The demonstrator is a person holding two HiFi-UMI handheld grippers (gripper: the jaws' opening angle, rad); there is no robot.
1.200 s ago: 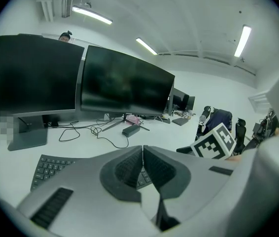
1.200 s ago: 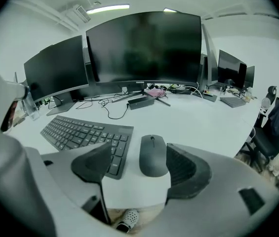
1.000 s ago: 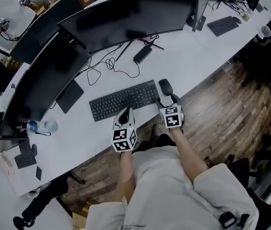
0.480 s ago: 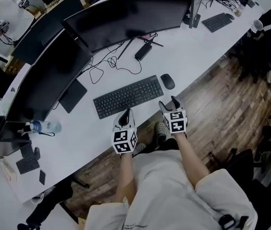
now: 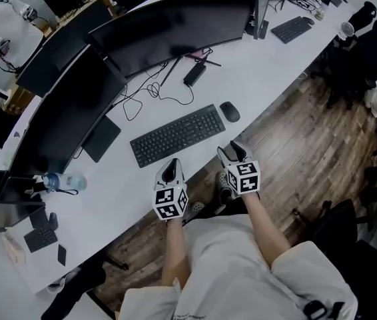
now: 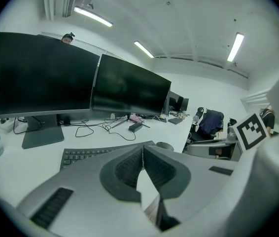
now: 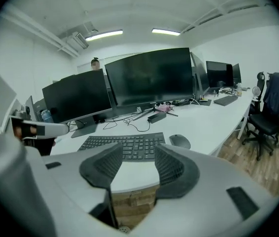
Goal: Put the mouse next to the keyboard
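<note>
The mouse (image 5: 229,111) lies on the white desk (image 5: 268,65), just beside the right end of the keyboard (image 5: 177,135), apart from it by a narrow gap. Both sit near the front edge of the desk.

The left tongs (image 5: 172,165) are closed, pad against pad, with nothing between them; the left gripper view shows them (image 6: 142,151) pressed together over the near edge of the desk, with the keyboard (image 6: 87,153) and mouse (image 6: 164,145) beyond. In the head view they hover at the desk's edge, in front of the keyboard's middle.

The right tongs (image 5: 232,151) are closing, with the jaws apart and nothing between them. In the right gripper view they (image 7: 138,151) frame the desk's front edge and the wood floor (image 7: 248,154) under it; the keyboard (image 7: 124,146) and mouse (image 7: 179,141) lie past the tips, untouched. In the head view these tongs hang off the desk, over the floor, nearer the person than the mouse.

Behind the keyboard stand two dark monitors (image 5: 175,22), side by side, with loose black cables (image 5: 152,89) and a black power brick (image 5: 194,74) below them. A water bottle (image 5: 60,182) lies at the left of the desk. A second keyboard (image 5: 292,29) rests well off to the right. A person in a white top (image 5: 2,29) stands beyond the monitors.
</note>
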